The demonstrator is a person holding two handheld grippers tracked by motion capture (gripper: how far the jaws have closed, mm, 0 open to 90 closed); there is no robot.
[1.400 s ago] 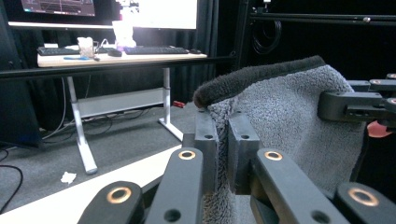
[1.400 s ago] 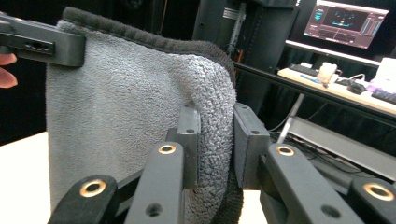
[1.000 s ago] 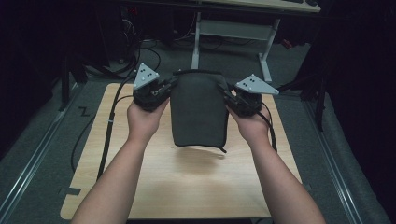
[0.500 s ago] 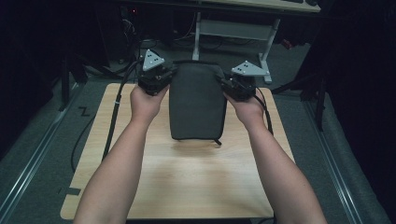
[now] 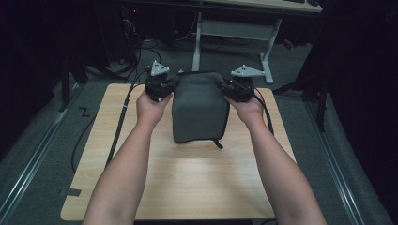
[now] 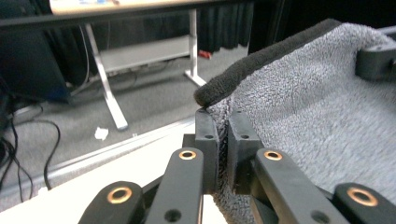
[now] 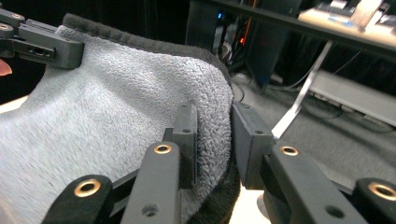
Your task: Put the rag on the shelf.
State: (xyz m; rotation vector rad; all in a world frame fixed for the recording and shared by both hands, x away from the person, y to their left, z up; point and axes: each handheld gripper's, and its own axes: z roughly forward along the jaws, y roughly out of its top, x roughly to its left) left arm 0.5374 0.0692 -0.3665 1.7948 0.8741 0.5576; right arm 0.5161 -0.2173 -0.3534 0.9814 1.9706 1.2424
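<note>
**Grey towel pinched at both far corners**

Left gripper [image 5: 165,86] clamped on the far left corner of the grey towel [image 5: 199,108], jaws nearly together with the fleecy edge squeezed between them, as seen in the left gripper view [image 6: 219,140]. Right gripper [image 5: 233,89] likewise closed on the far right corner, cloth bunched between its jaws in the right gripper view [image 7: 212,140]. Towel stretched between the two grippers at the far part of the wooden counter [image 5: 187,183], draped toward the near side, a small loop trailing from its near right corner. Far edge raised off the counter. Both hands just behind the grippers, forearms reaching in from the near side.
</note>
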